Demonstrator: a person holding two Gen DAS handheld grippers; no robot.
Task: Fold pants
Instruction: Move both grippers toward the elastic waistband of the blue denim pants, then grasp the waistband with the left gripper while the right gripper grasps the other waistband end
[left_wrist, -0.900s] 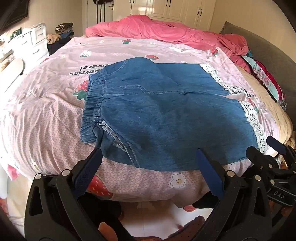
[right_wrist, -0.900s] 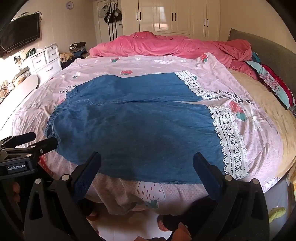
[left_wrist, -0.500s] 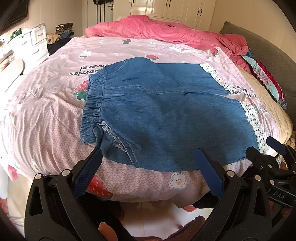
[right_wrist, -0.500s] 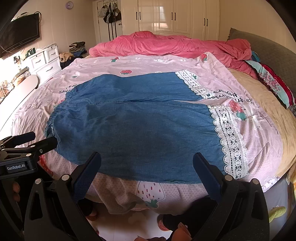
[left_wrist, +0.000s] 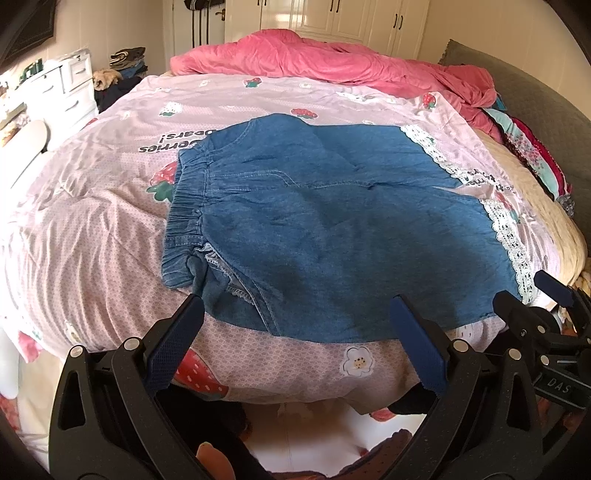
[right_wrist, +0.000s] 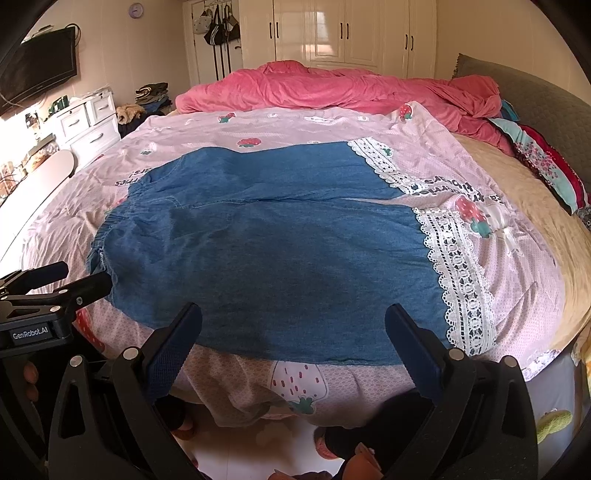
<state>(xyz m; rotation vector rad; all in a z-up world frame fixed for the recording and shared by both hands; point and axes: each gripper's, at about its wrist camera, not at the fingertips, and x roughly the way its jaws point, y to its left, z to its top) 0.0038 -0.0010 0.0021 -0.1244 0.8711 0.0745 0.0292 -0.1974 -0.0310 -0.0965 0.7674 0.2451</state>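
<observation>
Pants (left_wrist: 332, 229) flat on bed (left_wrist: 92, 229), long axis left-right, waistband (left_wrist: 184, 214) left, lace cuffs (right_wrist: 458, 273) right. Left gripper (left_wrist: 295, 332) nearer waistband, right gripper (right_wrist: 293, 336) nearer cuffs; both wide, empty, off near edge.

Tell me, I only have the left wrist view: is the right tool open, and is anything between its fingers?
Observer: The right wrist view shows the right tool open with nothing between its fingers. It hovers at the near edge of the denim pants.
Operator: Where does my left tool sit from that side?
Observer: The left tool is open, with its tips at the near end of the waistband. I cannot tell if they touch.
Operator: Anything on the left wall?
Observer: A television hangs there, above the white drawers.
</observation>
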